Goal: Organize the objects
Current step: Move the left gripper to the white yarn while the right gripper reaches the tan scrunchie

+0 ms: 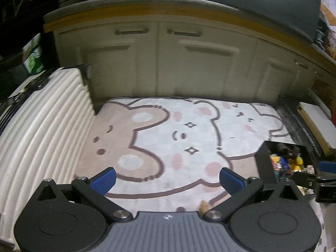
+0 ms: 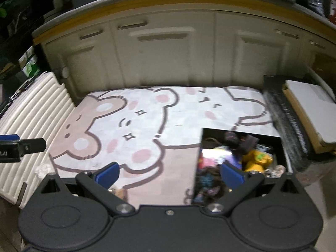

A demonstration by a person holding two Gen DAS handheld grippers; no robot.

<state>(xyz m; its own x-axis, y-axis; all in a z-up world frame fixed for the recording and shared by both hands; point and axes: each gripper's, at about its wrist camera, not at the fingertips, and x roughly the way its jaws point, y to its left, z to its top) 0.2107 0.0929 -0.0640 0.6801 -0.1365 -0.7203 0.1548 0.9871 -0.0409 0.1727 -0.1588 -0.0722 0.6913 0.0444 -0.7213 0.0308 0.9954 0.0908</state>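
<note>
A black box [image 2: 273,140] full of mixed toys sits on the right part of a cartoon-bear rug [image 2: 147,126]; a yellow toy [image 2: 257,159] and dark items show inside. In the left wrist view the box [image 1: 264,163] lies at the right edge of the rug [image 1: 168,130]. My right gripper [image 2: 170,173] is open and empty, its right finger over the box's near left side. My left gripper [image 1: 167,180] is open and empty above the rug. The right gripper's finger shows in the left wrist view [image 1: 310,180]; the left gripper's finger shows in the right wrist view [image 2: 31,145].
A cream ribbed suitcase [image 1: 42,130] lies along the rug's left side. Cream cabinet doors [image 1: 168,63] stand behind the rug. A black strip [image 2: 283,113] and a white flat box [image 2: 308,103] lie to the right.
</note>
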